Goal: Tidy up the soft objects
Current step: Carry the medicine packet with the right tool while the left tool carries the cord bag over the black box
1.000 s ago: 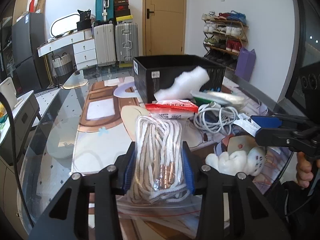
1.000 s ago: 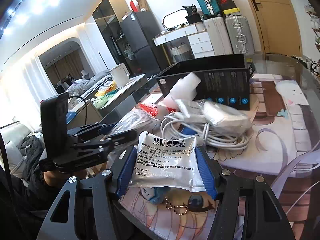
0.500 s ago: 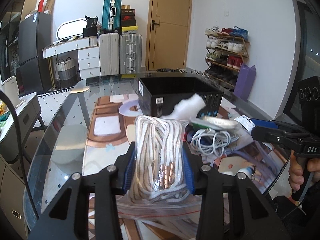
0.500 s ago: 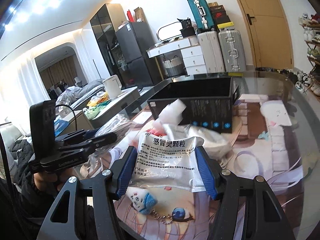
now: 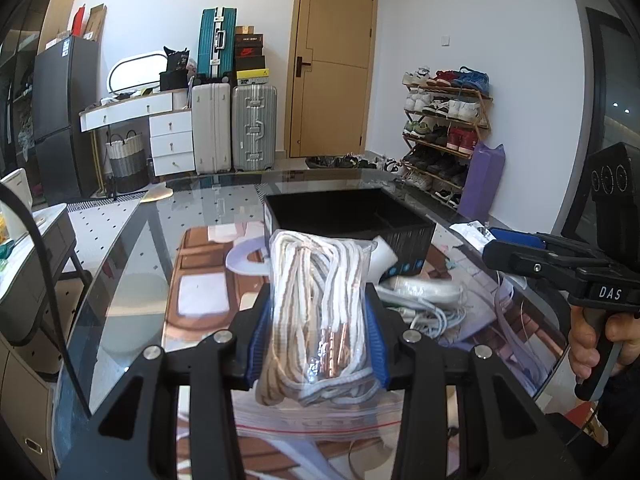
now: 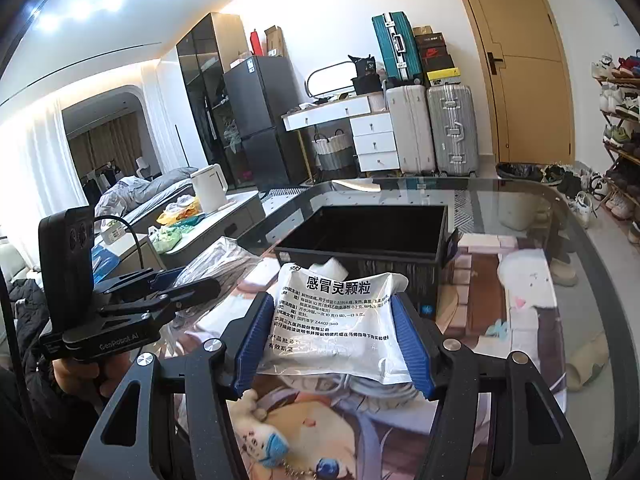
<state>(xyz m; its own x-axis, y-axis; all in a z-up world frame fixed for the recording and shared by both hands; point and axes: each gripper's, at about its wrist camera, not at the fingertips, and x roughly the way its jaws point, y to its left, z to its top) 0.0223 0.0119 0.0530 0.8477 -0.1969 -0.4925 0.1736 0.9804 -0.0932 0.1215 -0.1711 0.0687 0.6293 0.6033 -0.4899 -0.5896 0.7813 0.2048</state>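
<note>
My left gripper [image 5: 316, 332] is shut on a clear zip bag of white and tan rope [image 5: 316, 304], held above the table. My right gripper [image 6: 334, 340] is shut on a silver medicine sachet [image 6: 340, 320] with black Chinese print, also lifted. An open black box [image 5: 344, 220] stands ahead on the glass table; it also shows in the right wrist view [image 6: 368, 236]. The right gripper shows at the right in the left wrist view [image 5: 500, 248], and the left gripper with its bag shows at the left in the right wrist view [image 6: 192, 284].
A white cable bundle [image 5: 424, 312] and a white foam piece [image 5: 382, 260] lie on the printed mat [image 5: 200, 280] near the box. A small plush keychain [image 6: 264, 436] lies below the right gripper. The glass table edge [image 6: 592, 240] curves at right.
Both grippers have risen with their loads and tilted up, so the table's items sit lower in view and the black box's inside shows. Both grips stay shut.
</note>
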